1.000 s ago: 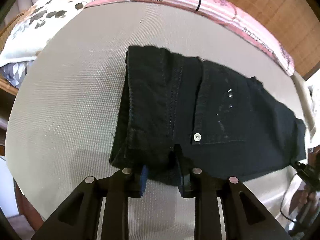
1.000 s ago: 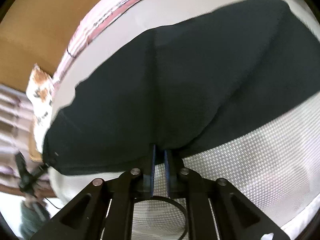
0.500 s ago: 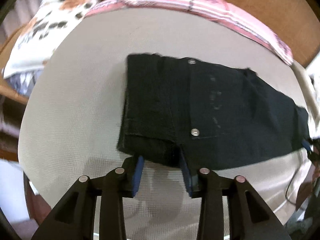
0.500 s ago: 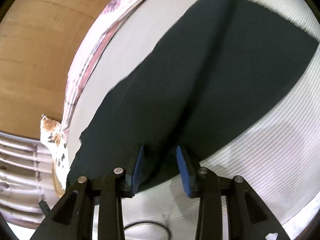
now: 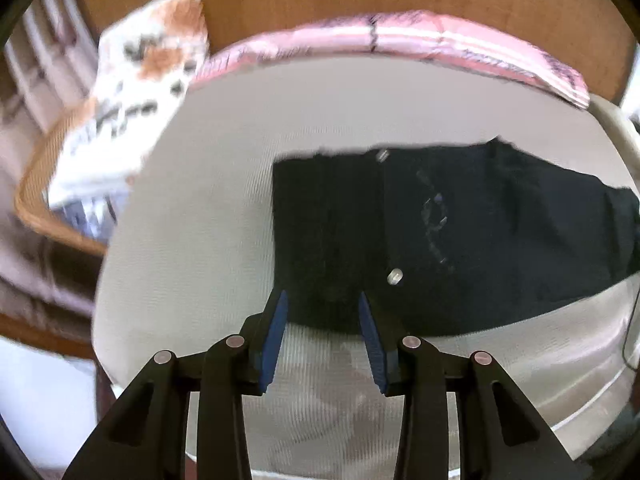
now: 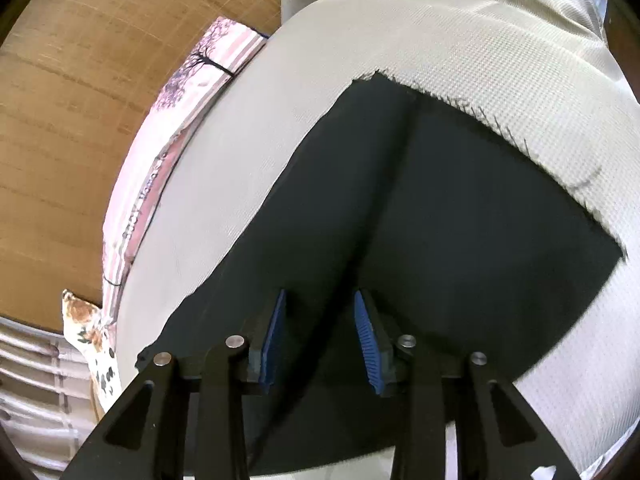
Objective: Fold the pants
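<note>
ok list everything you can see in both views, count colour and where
pants: one pair, black, lying flat and folded lengthwise on the bed, waistband end toward the left tool, frayed leg hems at the far end
rivets: two, silver, at the pants pocket corners
bed sheet: one, pale grey-beige, textured, under the pants
striped cloth: one, pink and white with dark print, along the sheet's far edge
floral pillow: one, white with orange and dark blotches, far left corner
wooden headboard: one, brown, behind the bed
left tool: one, black with blue pads, open, at the near pants edge
right tool: one, black with blue pads, open, over the pants legs
</note>
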{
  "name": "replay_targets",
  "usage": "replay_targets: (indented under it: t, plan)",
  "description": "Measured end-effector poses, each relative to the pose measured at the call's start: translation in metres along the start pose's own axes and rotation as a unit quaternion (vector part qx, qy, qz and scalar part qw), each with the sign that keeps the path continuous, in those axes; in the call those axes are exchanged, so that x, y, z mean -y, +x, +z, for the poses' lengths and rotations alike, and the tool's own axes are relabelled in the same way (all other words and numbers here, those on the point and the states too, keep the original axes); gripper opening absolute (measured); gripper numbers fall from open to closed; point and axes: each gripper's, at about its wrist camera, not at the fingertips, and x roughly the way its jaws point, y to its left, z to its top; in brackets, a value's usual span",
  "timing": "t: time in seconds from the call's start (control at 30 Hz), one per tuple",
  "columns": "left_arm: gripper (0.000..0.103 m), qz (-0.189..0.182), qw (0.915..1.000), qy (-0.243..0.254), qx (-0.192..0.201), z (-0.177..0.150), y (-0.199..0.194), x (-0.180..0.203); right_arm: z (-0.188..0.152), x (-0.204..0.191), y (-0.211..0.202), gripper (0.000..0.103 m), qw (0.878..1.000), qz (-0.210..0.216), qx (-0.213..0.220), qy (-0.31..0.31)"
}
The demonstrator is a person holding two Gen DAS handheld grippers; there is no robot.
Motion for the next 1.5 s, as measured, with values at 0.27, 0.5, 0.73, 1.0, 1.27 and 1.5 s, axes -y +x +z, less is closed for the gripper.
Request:
replay_targets:
  t: [0.27, 0.5, 0.73, 1.0, 1.27, 1.5]
  plan:
    - [0.048, -0.166, 0.9700, 0.151, 0.094, 0.031, -0.020, 0.125, 0.009, -0.015, -0.006, 0.010, 1.000, 0.022, 0.004, -0.017]
    - [0.048, -0.286, 0.9096, 0.289, 0.086, 0.027, 0.003, 0.268, 0.028, -0.052, -0.003, 0.009, 0.999, 0.034, -0.022, -0.036]
    - [0.048, -0.315, 0.8798, 0.352, 0.054, 0.007, 0.022, 0.348, 0.041, -0.101, 0.030, 0.009, 0.994, 0.020, -0.057, -0.086]
    - [0.048, -0.278, 0.9001, 0.334, 0.032, 0.000, 0.051, 0.380, 0.046, -0.137, 0.088, 0.021, 0.983, 0.050, -0.130, -0.123]
    - [0.020, -0.313, 0.9051, 0.287, 0.019, 0.010, 0.061, 0.364, 0.068, -0.148, 0.071, 0.031, 0.979, 0.090, -0.112, -0.147]
    - [0.016, -0.327, 0.9076, 0.263, 0.009, 0.013, 0.068, 0.358, 0.110, -0.093, 0.065, 0.031, 0.991, 0.020, -0.083, -0.103]
